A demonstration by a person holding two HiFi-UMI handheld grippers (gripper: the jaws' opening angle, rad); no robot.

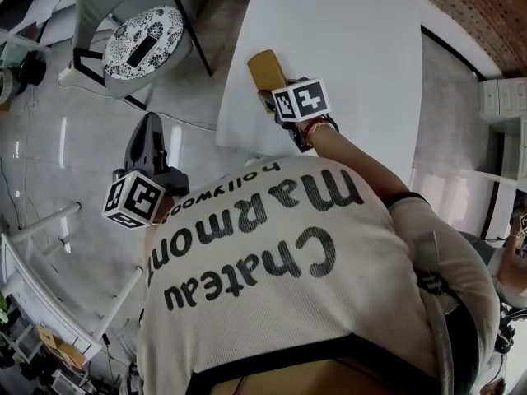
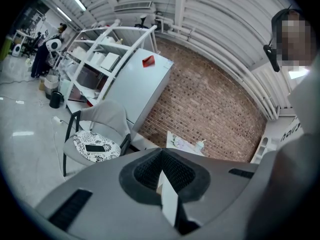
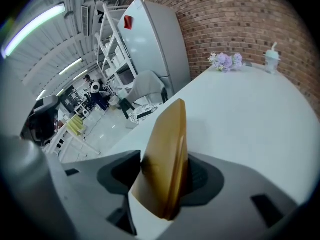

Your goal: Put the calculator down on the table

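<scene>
From the head view, my right gripper (image 1: 274, 95) reaches over the near edge of the table (image 1: 354, 39). The calculator (image 1: 266, 70) is on the tabletop just inside that edge, its near end at my fingertips. My left gripper (image 1: 150, 130) hangs off the table's side, above the floor and near a chair (image 1: 140, 39).

In the left gripper view, the left gripper (image 2: 162, 176) has its jaws together with nothing in them, and it points away from the table.

In the right gripper view, the calculator (image 3: 167, 159) stands on edge between the jaws of the right gripper (image 3: 165, 186). They stand apart, with a gap at one pad, so I judge the grip slack. The table (image 3: 245, 119) spreads beyond.

The put-down looks nearly done. What remains is to draw clear and let the calculator settle flat.
</scene>
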